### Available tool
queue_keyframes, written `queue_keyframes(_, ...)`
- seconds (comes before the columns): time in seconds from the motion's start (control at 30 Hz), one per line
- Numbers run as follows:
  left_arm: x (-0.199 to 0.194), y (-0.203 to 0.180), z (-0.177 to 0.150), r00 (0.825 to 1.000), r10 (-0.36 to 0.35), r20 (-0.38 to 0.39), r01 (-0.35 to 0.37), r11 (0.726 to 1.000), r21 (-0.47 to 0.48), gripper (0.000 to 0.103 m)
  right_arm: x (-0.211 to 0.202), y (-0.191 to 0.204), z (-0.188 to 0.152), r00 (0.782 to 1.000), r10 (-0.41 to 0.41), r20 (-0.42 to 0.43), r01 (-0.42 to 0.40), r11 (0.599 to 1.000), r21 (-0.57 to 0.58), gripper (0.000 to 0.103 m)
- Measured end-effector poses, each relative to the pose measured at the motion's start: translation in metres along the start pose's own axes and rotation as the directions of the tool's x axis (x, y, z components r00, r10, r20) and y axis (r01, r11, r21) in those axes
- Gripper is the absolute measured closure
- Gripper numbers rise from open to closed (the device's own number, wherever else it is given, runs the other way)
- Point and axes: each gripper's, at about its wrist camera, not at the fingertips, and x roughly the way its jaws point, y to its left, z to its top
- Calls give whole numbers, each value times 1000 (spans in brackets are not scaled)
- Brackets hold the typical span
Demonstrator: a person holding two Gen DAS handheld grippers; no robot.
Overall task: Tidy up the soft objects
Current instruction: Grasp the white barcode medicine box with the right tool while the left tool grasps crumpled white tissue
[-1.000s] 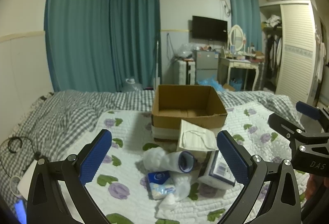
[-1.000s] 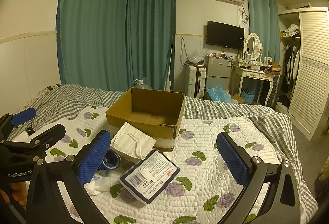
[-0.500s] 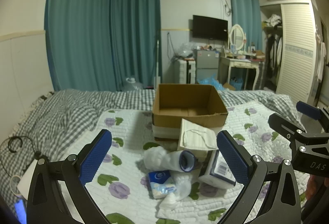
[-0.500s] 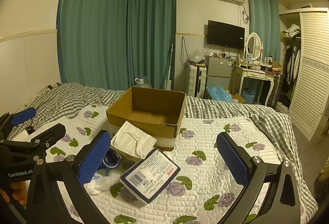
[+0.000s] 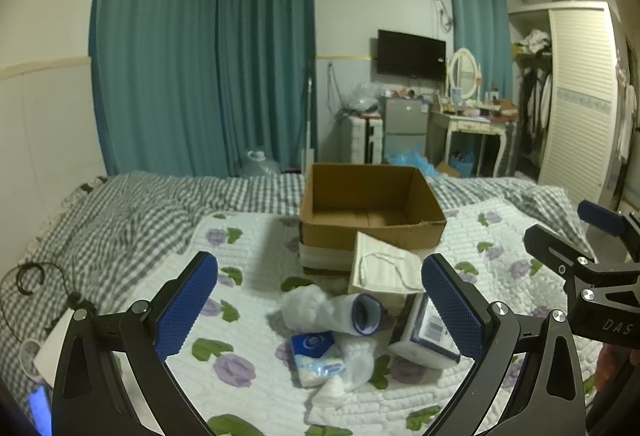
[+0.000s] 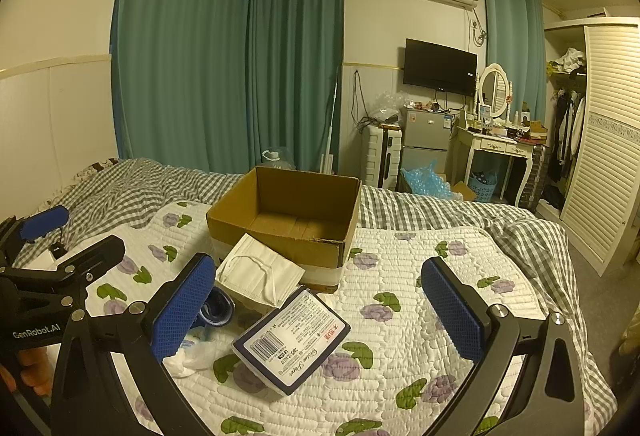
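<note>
We see a cardboard box (image 5: pixel 370 211) open and upright on a floral quilt (image 5: pixel 248 256), and we use it as our landmark. The soft things lie in a loose pile on the quilt just in front of the box. A stack of white masks (image 5: pixel 384 270) leans against the box's front wall, touching it. In front of the masks lies a rolled white sock (image 5: pixel 352 312) with a blue cuff, its opening toward the camera. Nearer still, farther from the box, sits a small blue tissue pack (image 5: pixel 316 352), with crumpled white cloth (image 5: pixel 356 360) just beside it. Right of the sock, a wrapped tissue block (image 6: pixel 292 340) with a barcode label rests tilted on the quilt, its far corner near the masks.

Our left gripper (image 5: pixel 320 308) hangs above the pile, in front of the box, jaws spread wide and empty; the sock and tissue pack show between its blue pads (image 5: pixel 188 304). Our right gripper (image 6: pixel 320 304) hangs to the right of the pile, in front of the box's right corner, jaws also spread wide, holding nothing. The block lies between its fingers in the right wrist view, not touched.

A grey checked blanket (image 6: pixel 460 207) lies behind and beside the box.
</note>
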Motion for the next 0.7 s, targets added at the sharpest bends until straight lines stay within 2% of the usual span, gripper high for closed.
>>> queue_keyframes(0.4,-5,-1,9,999,-26,23,26,1000,1,0,1,3,4,1000,16,-9,-16,1000,-21,0)
queue_keyframes(0.6,11,6,-1,999,-5,-34,5,1000,-10,0,23,6,-5,996,36,-77,-38,999,-30,0)
queue_keyframes(0.7,24,15,-11,997,14,-80,-15,1000,-23,0,49,13,-22,983,74,-166,-82,996,-43,0)
